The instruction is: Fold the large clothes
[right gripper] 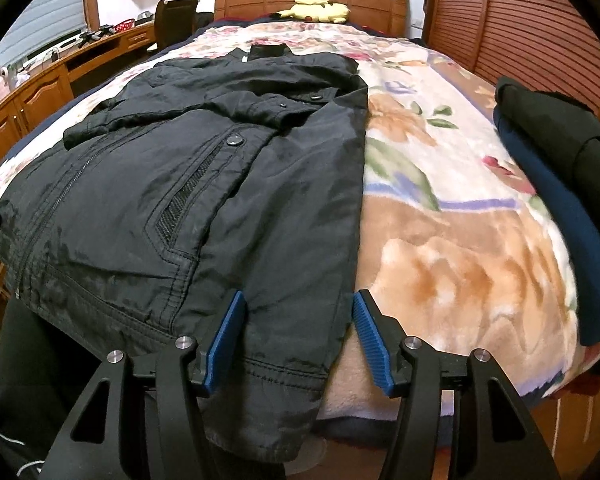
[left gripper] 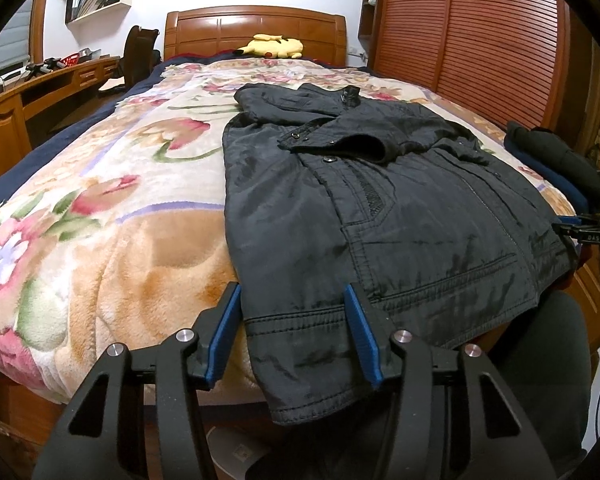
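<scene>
A large black jacket lies front-up on the floral blanket, sleeves folded across its chest, its hem hanging over the bed's foot edge. It also shows in the right wrist view. My left gripper is open, its blue fingers straddling the jacket's bottom left hem corner. My right gripper is open, its fingers straddling the bottom right hem corner. The right gripper also shows at the right edge of the left wrist view.
The floral blanket covers the bed. A stack of folded dark clothes lies on the bed's right side. A yellow plush toy sits by the headboard. A wooden desk stands left, a slatted wardrobe right.
</scene>
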A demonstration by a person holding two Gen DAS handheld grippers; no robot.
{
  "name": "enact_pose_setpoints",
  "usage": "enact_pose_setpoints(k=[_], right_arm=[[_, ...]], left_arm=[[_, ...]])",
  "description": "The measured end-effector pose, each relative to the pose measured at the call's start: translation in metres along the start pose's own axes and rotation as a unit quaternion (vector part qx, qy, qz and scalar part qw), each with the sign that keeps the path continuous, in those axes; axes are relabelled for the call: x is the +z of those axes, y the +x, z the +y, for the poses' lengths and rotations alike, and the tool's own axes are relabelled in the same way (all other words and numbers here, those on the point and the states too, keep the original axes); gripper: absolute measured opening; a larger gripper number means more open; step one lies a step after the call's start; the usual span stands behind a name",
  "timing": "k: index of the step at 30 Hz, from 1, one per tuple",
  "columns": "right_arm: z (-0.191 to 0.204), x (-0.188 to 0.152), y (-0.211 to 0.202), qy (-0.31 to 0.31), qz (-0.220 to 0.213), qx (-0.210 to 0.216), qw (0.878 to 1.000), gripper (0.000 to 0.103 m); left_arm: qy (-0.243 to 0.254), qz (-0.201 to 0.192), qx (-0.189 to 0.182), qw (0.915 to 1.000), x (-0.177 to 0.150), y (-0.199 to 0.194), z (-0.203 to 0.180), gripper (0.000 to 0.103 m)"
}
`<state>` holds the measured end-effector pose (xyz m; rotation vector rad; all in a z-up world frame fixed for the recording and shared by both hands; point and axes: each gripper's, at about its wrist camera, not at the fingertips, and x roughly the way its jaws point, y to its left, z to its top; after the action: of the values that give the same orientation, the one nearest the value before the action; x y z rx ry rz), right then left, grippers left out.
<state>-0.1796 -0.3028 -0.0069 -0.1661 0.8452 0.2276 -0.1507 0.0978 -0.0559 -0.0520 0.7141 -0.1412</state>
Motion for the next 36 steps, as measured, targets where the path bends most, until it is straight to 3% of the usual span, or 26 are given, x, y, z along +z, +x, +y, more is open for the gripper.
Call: enact_pose_setpoints(k=[13, 15, 18, 23, 26, 30, 36], right_arm=[[0.003, -0.006, -0.002, -0.011, 0.003, -0.009, 1.000, 0.060], [0.003, -0.007, -0.003, -0.013, 0.002, -0.010, 1.000, 0.060], [0.002, -0.008, -0.002, -0.010, 0.001, -0.007, 1.000, 0.060], [0.007, -0.009, -0.004, -0.033, 0.003, -0.010, 0.999, 0.058], [0.008, -0.011, -0.006, -0.038, 0.007, -0.001, 0.999, 0.053], [0.004, -0.013, -0.009, -0.031, 0.008, 0.025, 0.999, 0.038], [-0.005, -0.015, -0.017, -0.007, -0.019, 0.044, 0.999, 0.022]], left_arm=[[-0.002, 0.006, -0.008, 1.0000, -0.010, -0.004, -0.001, 0.052], [0.004, 0.001, 0.000, 1.0000, -0.011, -0.007, -0.003, 0.043], [0.001, -0.013, -0.002, 0.9999, -0.007, -0.015, -0.003, 0.015], [0.019, -0.038, -0.001, 0.9991, 0.005, -0.029, -0.013, 0.008], [0.027, -0.053, 0.002, 0.9982, 0.012, -0.035, -0.018, 0.008], [0.029, -0.059, 0.001, 0.9978, 0.020, -0.034, -0.021, 0.008], [0.056, -0.074, 0.010, 0.9956, 0.027, -0.041, -0.031, 0.006]])
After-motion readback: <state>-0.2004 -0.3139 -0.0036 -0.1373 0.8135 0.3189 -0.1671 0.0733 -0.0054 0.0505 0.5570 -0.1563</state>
